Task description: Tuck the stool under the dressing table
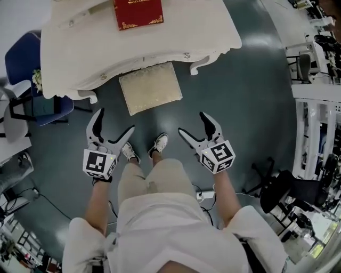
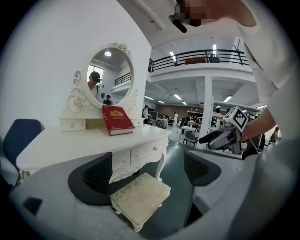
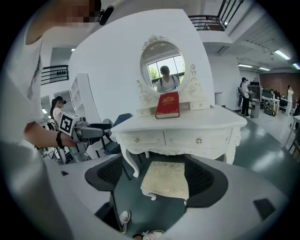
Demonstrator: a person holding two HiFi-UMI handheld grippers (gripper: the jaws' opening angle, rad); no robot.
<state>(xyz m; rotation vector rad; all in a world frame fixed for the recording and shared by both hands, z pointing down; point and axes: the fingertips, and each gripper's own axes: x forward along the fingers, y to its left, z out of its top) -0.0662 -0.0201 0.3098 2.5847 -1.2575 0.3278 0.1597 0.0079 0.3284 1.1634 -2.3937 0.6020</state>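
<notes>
A cream cushioned stool (image 1: pixel 151 88) stands on the dark floor, its far edge just under the front of the white dressing table (image 1: pixel 80 53). The stool (image 2: pixel 140 198) shows between the jaws in the left gripper view, and the stool (image 3: pixel 165 180) shows again in the right gripper view. My left gripper (image 1: pixel 113 126) hangs open above the floor, short of the stool's left corner. My right gripper (image 1: pixel 193 123) is open too, near its right corner. Neither touches the stool.
A red book (image 1: pixel 137 13) lies on the table, with an oval mirror (image 3: pixel 162 65) behind it. A blue chair (image 1: pixel 32 85) stands left of the table. A black office chair (image 1: pixel 290 192) and white benches (image 1: pixel 319 96) are at the right. My shoes (image 1: pixel 158 145) are just behind the stool.
</notes>
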